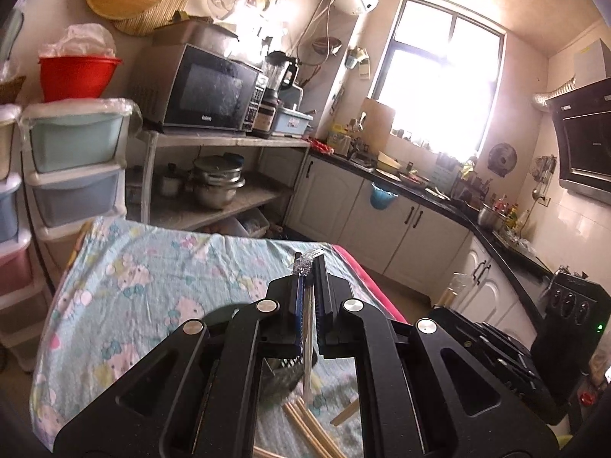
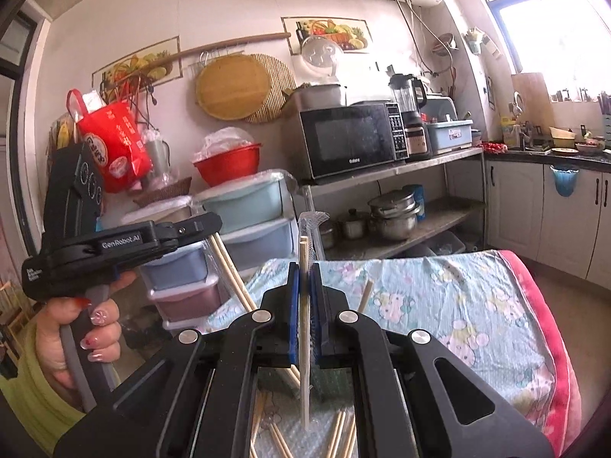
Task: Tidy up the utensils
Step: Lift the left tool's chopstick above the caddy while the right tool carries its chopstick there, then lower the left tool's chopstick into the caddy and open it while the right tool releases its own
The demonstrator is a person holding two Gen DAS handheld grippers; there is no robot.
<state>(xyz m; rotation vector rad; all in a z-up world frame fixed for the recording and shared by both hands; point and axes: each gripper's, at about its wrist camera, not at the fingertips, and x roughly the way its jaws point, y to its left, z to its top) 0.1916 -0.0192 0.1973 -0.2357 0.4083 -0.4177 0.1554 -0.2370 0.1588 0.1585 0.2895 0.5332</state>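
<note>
My left gripper (image 1: 311, 267) is shut on a wooden chopstick (image 1: 305, 343) whose top end carries crinkled clear wrap. In the right wrist view the left gripper (image 2: 214, 225) is gripped by a hand (image 2: 95, 328), with light chopsticks (image 2: 233, 271) slanting down from its jaws. My right gripper (image 2: 304, 267) is shut on one upright chopstick (image 2: 304, 362), held above the table. Several loose chopsticks (image 2: 340, 435) lie on the cloth below both grippers. A dark mesh holder (image 1: 284, 376) shows under the left fingers, mostly hidden.
The table has a light blue cartoon cloth (image 1: 133, 267) with a pink edge (image 2: 550, 343). Stacked plastic drawers (image 1: 76, 160) and a shelf with a microwave (image 1: 214, 91) and pots stand behind it. Kitchen counter and cabinets (image 1: 401, 225) run along the right.
</note>
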